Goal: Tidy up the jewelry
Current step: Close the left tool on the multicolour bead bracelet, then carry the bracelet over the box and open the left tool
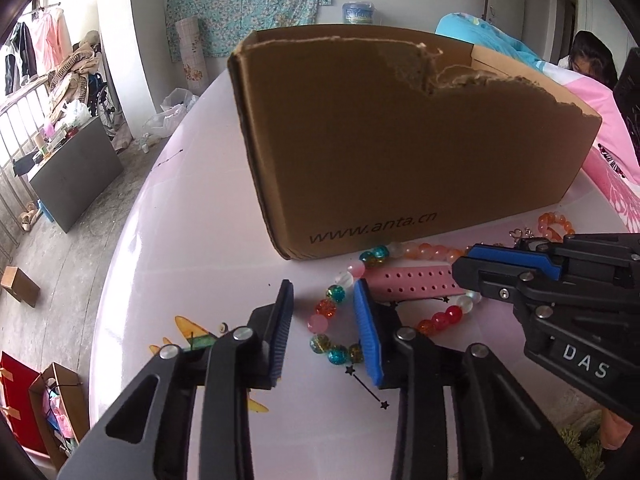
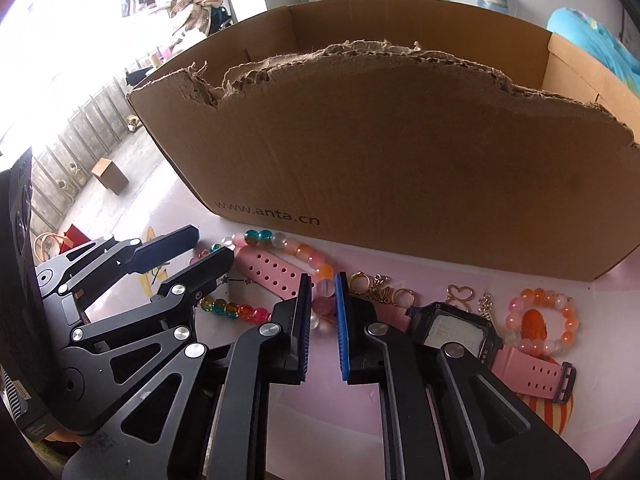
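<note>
A torn brown cardboard box (image 1: 400, 140) marked www.anta.cn stands on the pale table, also in the right wrist view (image 2: 400, 152). In front of it lies a long multicoloured bead bracelet (image 1: 332, 308) (image 2: 280, 242), a pink-strapped watch (image 2: 456, 330) with its strap (image 1: 412, 280), gold rings and a heart charm (image 2: 460, 294), and an orange bead bracelet (image 2: 560, 316) (image 1: 554, 222). My left gripper (image 1: 326, 328) is open, its fingers straddling beads of the long bracelet. My right gripper (image 2: 323, 320) is open just above beads beside the watch; it shows from the side in the left wrist view (image 1: 480, 264).
The table (image 1: 192, 240) is pale pink with cartoon decals. The left table edge drops to a concrete floor with a grey cabinet (image 1: 76, 172) and small boxes. Pink bedding (image 1: 608, 152) lies to the right of the box.
</note>
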`<state>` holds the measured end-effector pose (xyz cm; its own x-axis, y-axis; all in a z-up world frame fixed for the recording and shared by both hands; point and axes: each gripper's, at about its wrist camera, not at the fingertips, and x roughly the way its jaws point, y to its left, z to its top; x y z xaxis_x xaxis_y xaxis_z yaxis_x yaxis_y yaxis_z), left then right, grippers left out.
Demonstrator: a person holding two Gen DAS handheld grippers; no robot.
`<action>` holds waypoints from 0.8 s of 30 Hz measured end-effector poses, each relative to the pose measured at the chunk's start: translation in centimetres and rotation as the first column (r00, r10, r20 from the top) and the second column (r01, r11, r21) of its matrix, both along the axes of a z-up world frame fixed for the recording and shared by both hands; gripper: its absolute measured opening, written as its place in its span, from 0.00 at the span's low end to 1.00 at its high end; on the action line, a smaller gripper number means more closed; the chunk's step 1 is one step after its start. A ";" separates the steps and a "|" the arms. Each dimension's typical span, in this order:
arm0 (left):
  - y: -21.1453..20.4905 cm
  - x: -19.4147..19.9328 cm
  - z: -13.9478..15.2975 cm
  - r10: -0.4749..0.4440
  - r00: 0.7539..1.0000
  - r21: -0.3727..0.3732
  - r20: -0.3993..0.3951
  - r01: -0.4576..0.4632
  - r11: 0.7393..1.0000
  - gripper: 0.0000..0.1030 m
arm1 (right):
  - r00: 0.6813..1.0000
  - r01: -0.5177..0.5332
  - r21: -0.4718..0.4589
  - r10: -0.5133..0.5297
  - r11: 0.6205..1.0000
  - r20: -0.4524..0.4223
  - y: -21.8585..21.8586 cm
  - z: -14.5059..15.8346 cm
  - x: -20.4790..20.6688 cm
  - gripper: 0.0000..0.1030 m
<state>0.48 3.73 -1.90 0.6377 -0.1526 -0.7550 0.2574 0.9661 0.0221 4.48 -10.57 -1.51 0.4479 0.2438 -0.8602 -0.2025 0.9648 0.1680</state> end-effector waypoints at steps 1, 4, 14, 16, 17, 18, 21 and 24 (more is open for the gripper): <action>0.1 -0.1 0.1 -0.002 1.000 -0.005 -0.003 0.002 1.000 0.16 | 1.000 0.001 0.007 -0.001 1.000 -0.001 0.0 -0.1 0.0 0.08; 0.6 -0.3 0.5 -0.006 1.000 -0.057 -0.020 0.004 0.998 0.09 | 1.000 0.002 0.054 -0.002 0.999 -0.010 -0.6 0.4 -0.6 0.08; 2.4 -2.1 6.9 -0.074 0.997 -0.274 0.006 0.073 0.959 0.09 | 0.997 -0.055 0.158 0.045 0.986 0.068 -0.5 5.7 -2.6 0.07; 2.8 -2.3 8.9 -0.105 0.994 -0.338 0.024 0.107 0.935 0.09 | 0.990 -0.083 0.162 0.063 0.983 0.126 -0.1 7.8 -3.4 0.07; 3.0 -2.4 9.9 -0.118 0.992 -0.359 0.038 0.123 0.925 0.09 | 0.984 -0.097 0.157 0.072 0.983 0.163 0.1 9.0 -3.7 0.07; 2.9 -2.4 10.9 -0.128 0.990 -0.369 0.054 0.139 0.919 0.09 | 0.976 -0.112 0.149 0.080 0.982 0.205 0.2 10.2 -4.2 0.07; 2.4 -2.1 14.1 -0.162 0.979 -0.387 0.127 0.199 0.900 0.09 | 0.947 -0.143 0.123 0.100 0.982 0.306 0.0 12.8 -3.6 0.07; 1.8 -0.6 16.6 -0.169 0.967 -0.368 0.190 0.230 0.901 0.09 | 0.930 -0.143 0.095 0.101 0.985 0.354 -0.9 13.9 -1.1 0.07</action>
